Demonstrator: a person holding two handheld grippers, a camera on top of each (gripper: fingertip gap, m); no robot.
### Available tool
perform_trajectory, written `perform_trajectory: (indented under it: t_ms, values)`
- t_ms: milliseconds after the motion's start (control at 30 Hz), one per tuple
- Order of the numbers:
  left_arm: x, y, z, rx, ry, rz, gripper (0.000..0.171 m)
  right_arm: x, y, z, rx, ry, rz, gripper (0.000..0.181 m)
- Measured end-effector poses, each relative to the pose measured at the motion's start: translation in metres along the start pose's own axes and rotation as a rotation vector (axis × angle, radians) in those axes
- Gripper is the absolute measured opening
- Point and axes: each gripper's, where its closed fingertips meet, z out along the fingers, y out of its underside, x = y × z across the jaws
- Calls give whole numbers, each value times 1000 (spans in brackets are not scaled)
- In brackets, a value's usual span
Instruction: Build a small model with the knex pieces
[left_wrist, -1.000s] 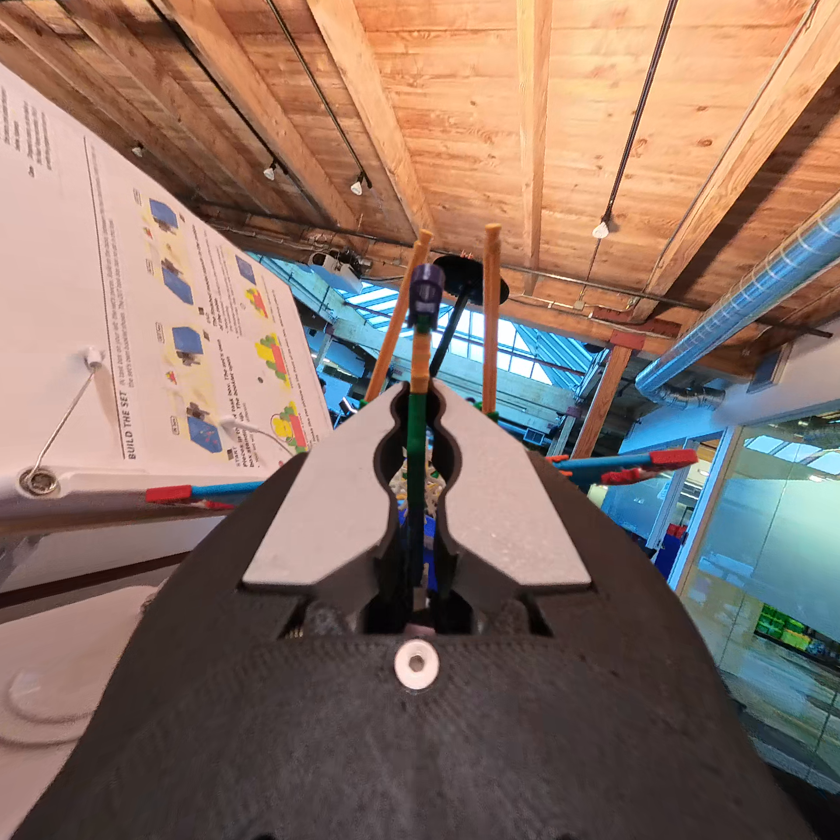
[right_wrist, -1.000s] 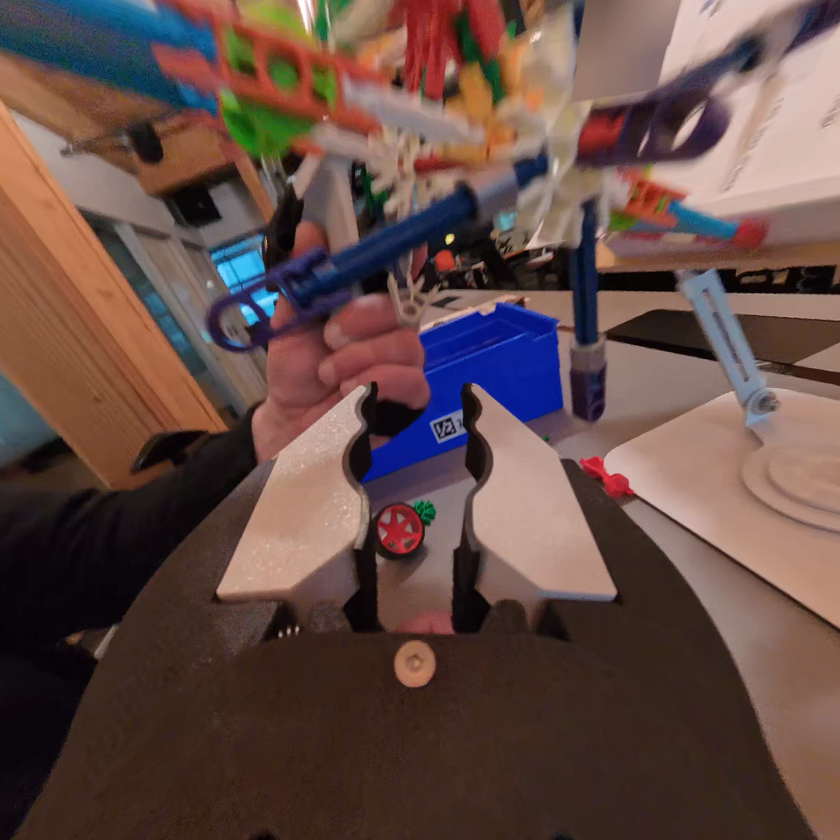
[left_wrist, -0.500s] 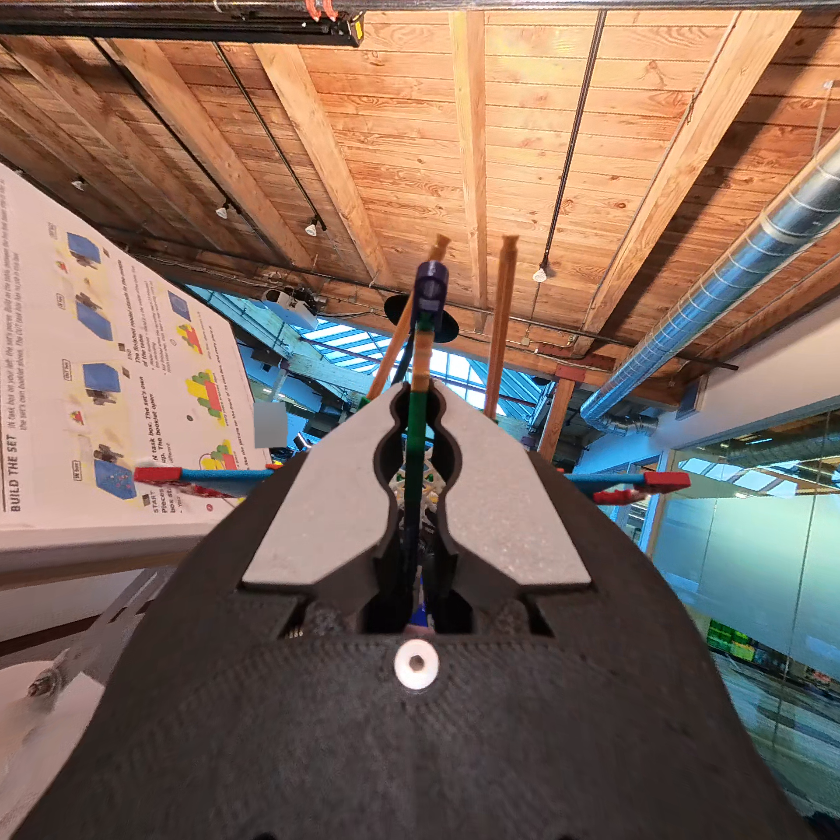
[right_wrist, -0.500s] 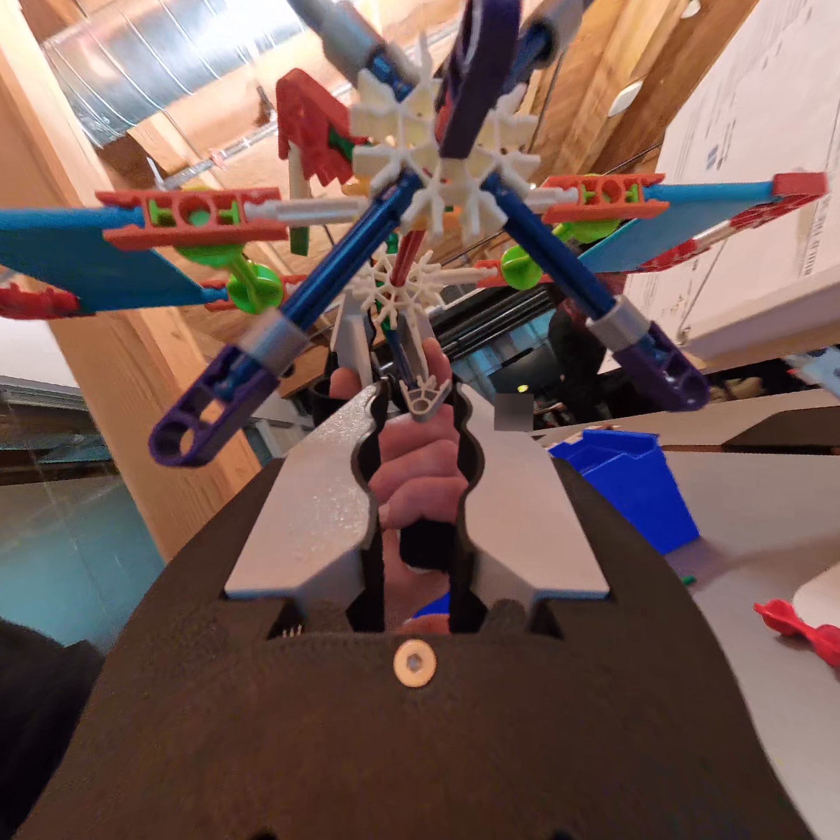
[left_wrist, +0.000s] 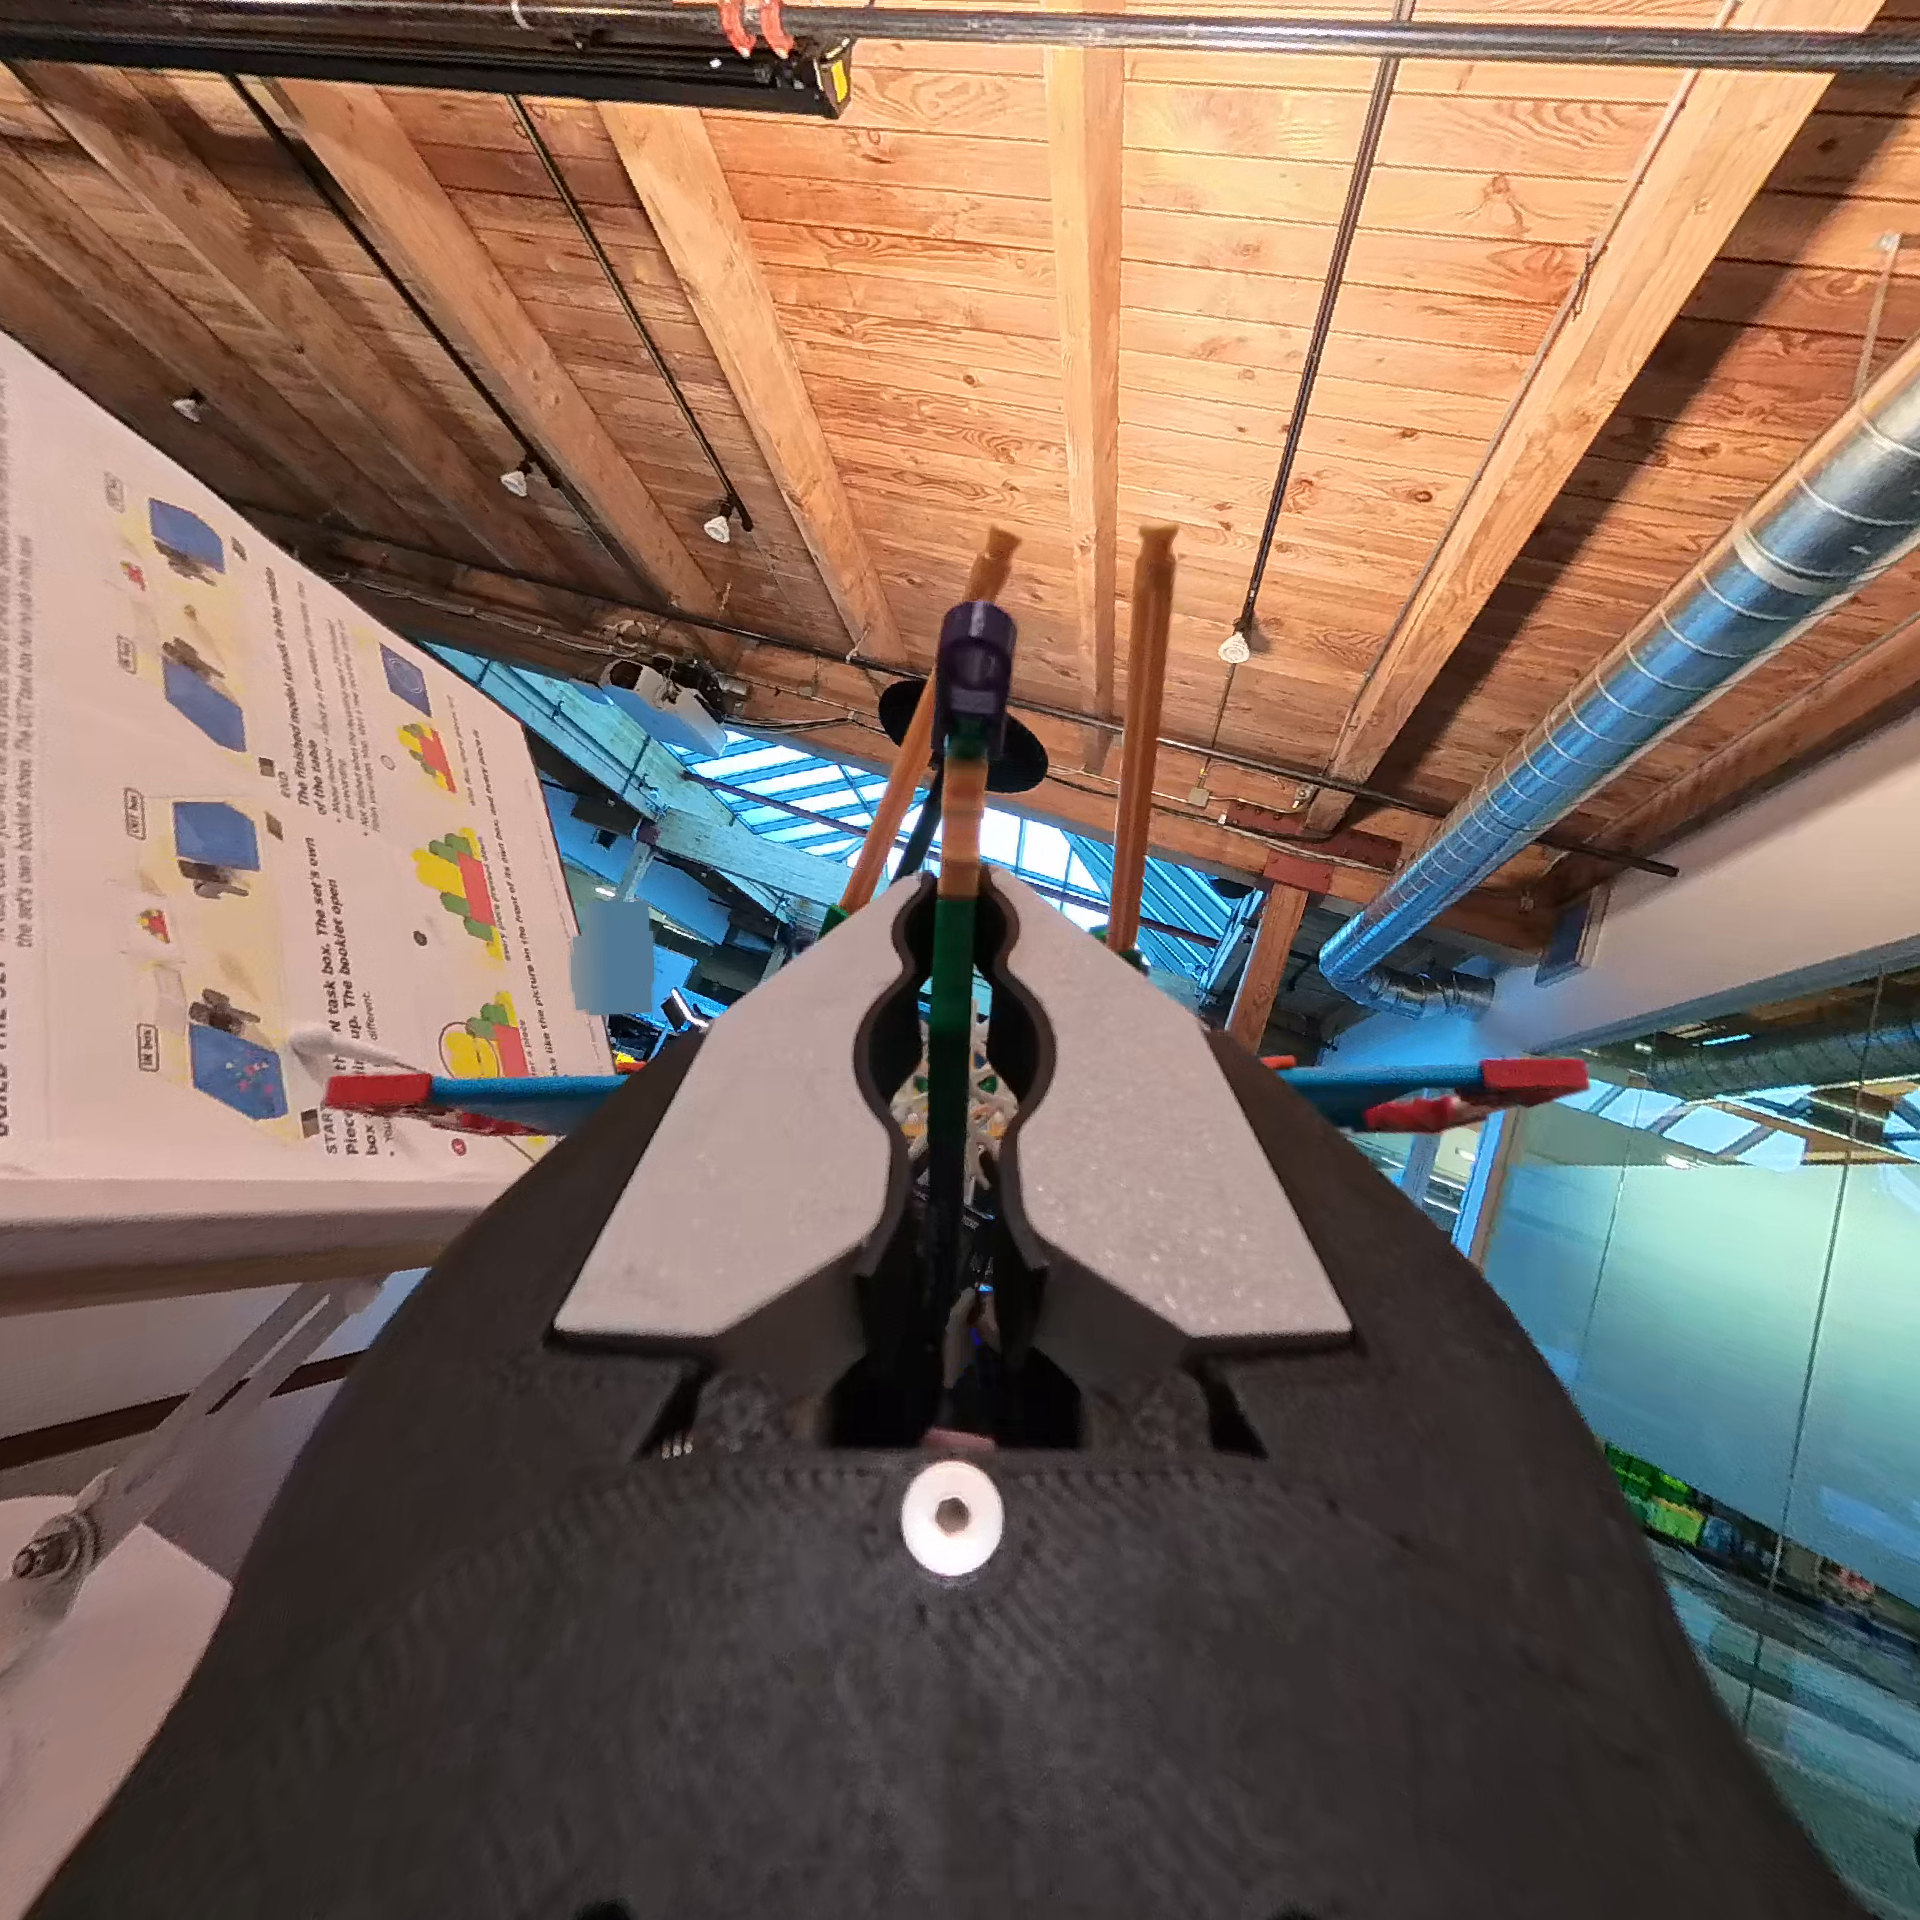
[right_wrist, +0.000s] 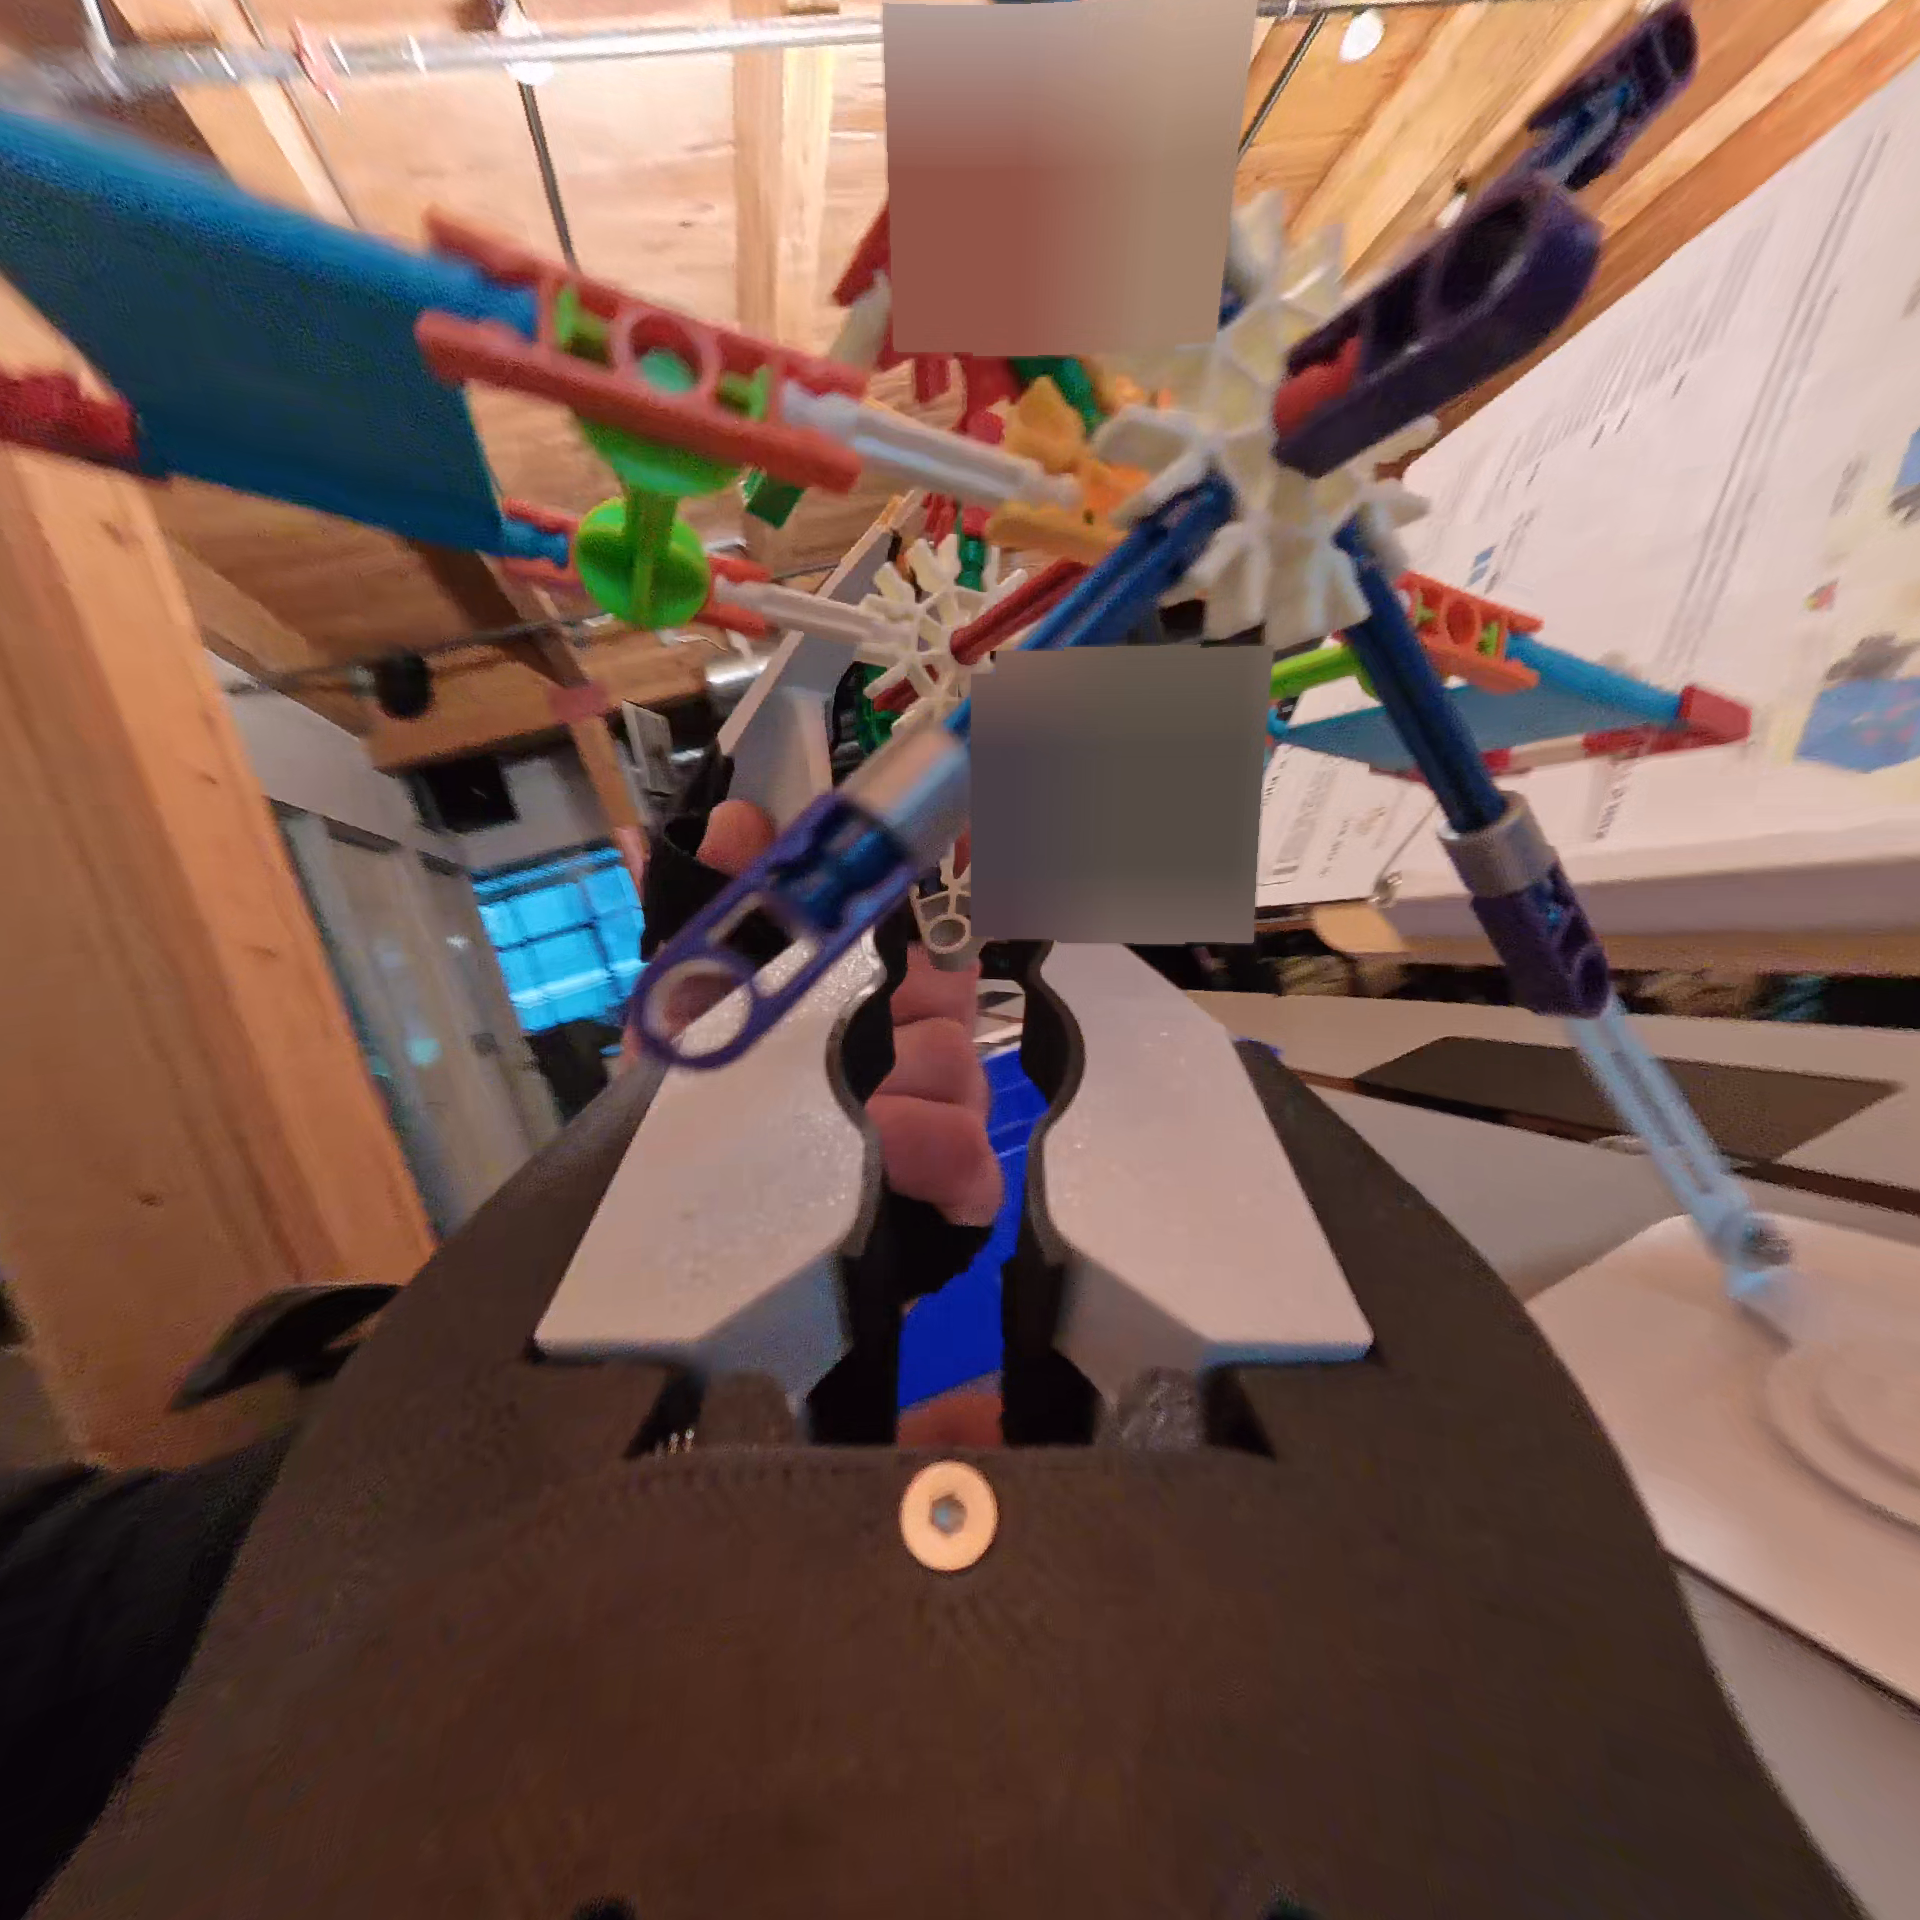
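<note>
Now | left gripper (left_wrist: 954, 883) jaws clamp toy model (left_wrist: 954, 997) | right gripper (right_wrist: 951, 966) jaws apart beneath

A grey table (right_wrist: 1766, 1704) fills the right side. A white board (right_wrist: 1621, 1382) with a round base lies on it, and a blue bin (right_wrist: 951, 1340) stands farther left.

Toy model (right_wrist: 1195, 488) above the right gripper (right_wrist: 956, 997): motion-blurred, blue panel (right_wrist: 229, 332) cut off left.
</note>
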Motion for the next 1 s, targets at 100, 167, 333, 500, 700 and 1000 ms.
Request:
perform_trajectory:
  t_ms: [100,167,333,500,700,1000]
  values:
    - [-5,0,-1,6,-29,-17,3,2,2,0,-37,87,-206,15]
    - [-11,2,-2,7,-59,-24,4,5,3,0,-63,161,-351,15]
    - [-13,0,-3,15,-62,-46,4,5,3,0,-129,345,-828,15]
    - [-13,-2,-4,22,-56,-52,4,5,0,1,-145,432,-1079,15]
    - [-16,-15,-10,40,-57,-32,3,-4,0,-3,-158,385,-1142,23]
    - [-22,-43,-32,30,90,-17,3,2,-24,-28,-151,244,-863,7]
